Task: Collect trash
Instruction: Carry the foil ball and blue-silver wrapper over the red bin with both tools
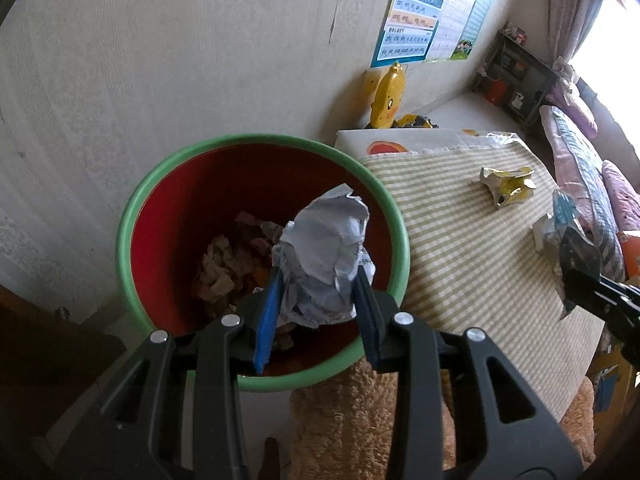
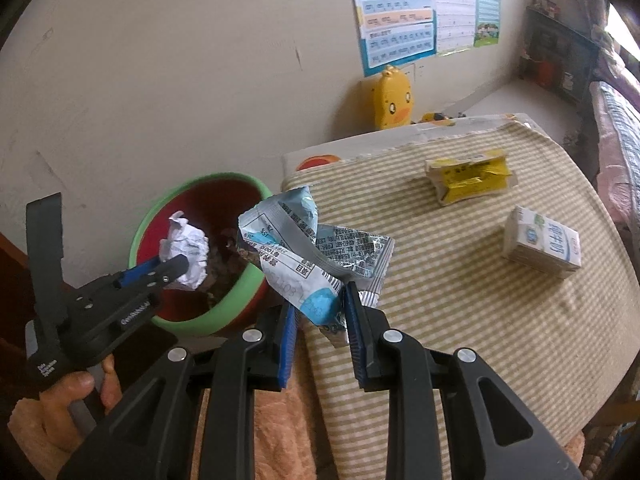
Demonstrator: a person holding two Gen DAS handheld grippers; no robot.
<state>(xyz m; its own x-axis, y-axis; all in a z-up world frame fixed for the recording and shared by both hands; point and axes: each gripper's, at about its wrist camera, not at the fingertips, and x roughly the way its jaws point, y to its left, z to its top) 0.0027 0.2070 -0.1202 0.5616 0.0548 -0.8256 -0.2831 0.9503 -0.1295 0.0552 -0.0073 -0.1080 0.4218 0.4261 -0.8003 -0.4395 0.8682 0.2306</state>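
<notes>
Left gripper (image 1: 316, 280): jaws clamped on a crumpled white paper ball (image 1: 326, 256), held over the open mouth of the bin.
Right gripper (image 2: 320, 312): jaws pinching the lower edge of a blue-and-white printed wrapper (image 2: 312, 252), held above the table's near corner, just beside the bin.
Bin (image 1: 136, 208): green rim, red inside, scraps of paper at the bottom; stands against the wall beside the table.
Table (image 2: 480, 320): green-striped cloth.
Right wrist view only: white-and-blue milk carton (image 2: 542, 242); a hand (image 2: 72, 392) on the left gripper's handle.
Both views: crushed yellow packet (image 2: 468, 178); yellow duck toy (image 2: 392, 98); wall posters (image 2: 394, 12).
Writing: small print and a table on the wrapper, not legible; poster lettering too blurred to read.
</notes>
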